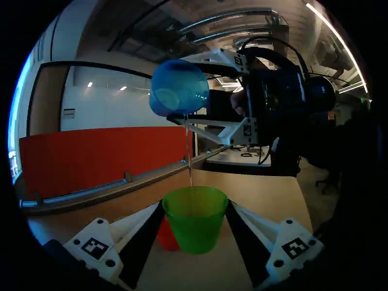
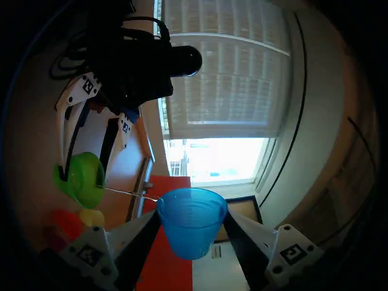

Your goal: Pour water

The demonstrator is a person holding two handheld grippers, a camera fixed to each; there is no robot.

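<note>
In the left gripper view my left gripper [image 1: 195, 228] is shut on a green cup [image 1: 195, 224] standing upright on the wooden table [image 1: 252, 189]. Above it a blue cup [image 1: 178, 88] is tipped over, held by my right gripper [image 1: 194, 89], and a thin stream of water [image 1: 188, 155] falls from its rim into the green cup. In the right gripper view my right gripper [image 2: 192, 230] is shut on the blue cup [image 2: 192, 228]. The water stream [image 2: 127, 192] runs from it to the green cup [image 2: 82, 178], which my left gripper [image 2: 80, 174] grips.
A red cup [image 1: 167, 236] stands just behind the green one on the left. In the right gripper view a red cup [image 2: 67, 224] and a yellow cup [image 2: 92, 217] sit near the green cup. A red partition [image 1: 97, 155] runs along the table's far edge.
</note>
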